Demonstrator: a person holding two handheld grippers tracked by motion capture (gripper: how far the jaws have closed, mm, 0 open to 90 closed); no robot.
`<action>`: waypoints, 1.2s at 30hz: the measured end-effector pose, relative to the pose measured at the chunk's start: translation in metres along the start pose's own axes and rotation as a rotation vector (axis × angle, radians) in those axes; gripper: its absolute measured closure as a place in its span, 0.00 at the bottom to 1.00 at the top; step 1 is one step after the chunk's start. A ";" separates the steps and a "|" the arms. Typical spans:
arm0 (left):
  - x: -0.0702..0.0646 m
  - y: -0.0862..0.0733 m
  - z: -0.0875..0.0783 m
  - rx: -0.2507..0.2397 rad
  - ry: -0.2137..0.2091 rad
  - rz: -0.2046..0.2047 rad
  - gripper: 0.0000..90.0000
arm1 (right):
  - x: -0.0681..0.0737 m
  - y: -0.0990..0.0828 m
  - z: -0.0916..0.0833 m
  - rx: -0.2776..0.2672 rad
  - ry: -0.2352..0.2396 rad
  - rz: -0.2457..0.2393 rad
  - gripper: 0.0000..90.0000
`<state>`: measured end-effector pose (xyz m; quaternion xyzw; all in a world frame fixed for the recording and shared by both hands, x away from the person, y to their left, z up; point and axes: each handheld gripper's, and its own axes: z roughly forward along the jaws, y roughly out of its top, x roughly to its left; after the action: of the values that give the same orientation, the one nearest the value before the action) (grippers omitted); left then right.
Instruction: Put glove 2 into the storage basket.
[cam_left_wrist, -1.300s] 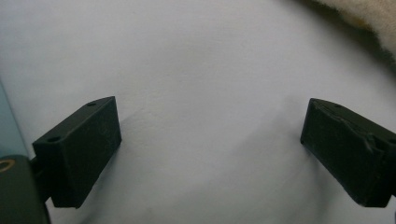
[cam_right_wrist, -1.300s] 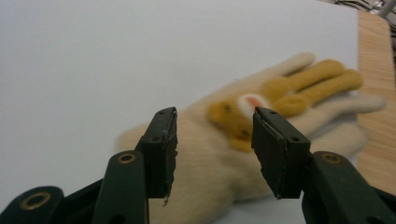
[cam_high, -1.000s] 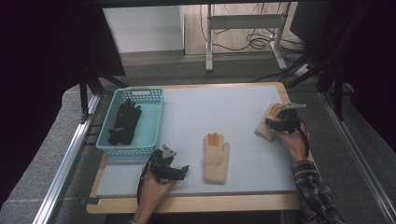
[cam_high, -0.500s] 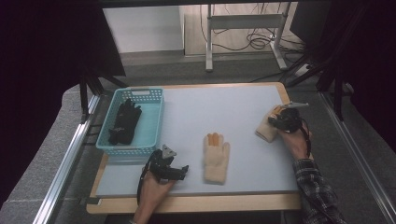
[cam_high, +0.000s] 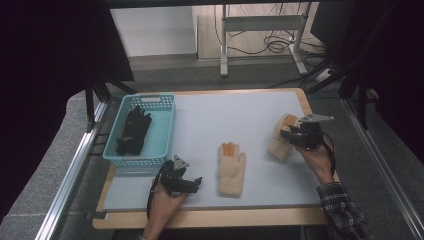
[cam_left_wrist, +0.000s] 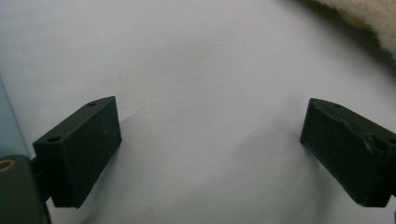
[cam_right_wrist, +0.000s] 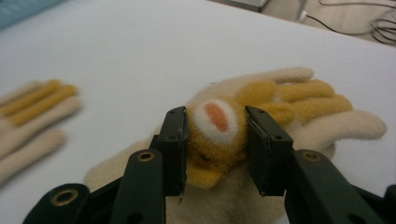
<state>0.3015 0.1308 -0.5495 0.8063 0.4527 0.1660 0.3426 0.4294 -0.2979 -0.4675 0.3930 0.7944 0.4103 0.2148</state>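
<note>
At the bottom of the high view, the left gripper (cam_high: 192, 184) sits on the white table (cam_high: 225, 120), jaws wide with nothing between them. A cream glove (cam_high: 231, 167) lies in the middle. At the right, the right gripper (cam_high: 289, 134) has just closed and pinches a second fuzzy glove (cam_right_wrist: 261, 112); its cuff is hidden behind the jaws. In the upper left, a blue basket (cam_high: 162, 135) holds a dark glove (cam_high: 132, 131).

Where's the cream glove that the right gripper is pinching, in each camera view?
High view: cream glove at right, in the right gripper.
Right gripper view: centre, glove pinched between the jaws.
Left gripper view: I can't place it.
Shared landmark: the second glove, seen at left in the right gripper view.
</note>
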 end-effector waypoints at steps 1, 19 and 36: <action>0.000 0.000 0.000 0.000 0.000 -0.001 0.06 | 0.005 0.001 -0.004 -0.010 0.025 -0.003 0.67; 0.000 0.000 0.000 -0.004 0.001 -0.003 0.06 | 0.112 0.016 -0.012 -0.028 0.356 -0.147 0.66; 0.000 0.000 0.000 -0.005 0.001 -0.006 0.06 | 0.168 -0.004 0.040 0.075 0.407 -0.187 0.62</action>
<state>0.3014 0.1305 -0.5498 0.8041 0.4546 0.1665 0.3450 0.3532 -0.1452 -0.4966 0.2346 0.8691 0.4295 0.0723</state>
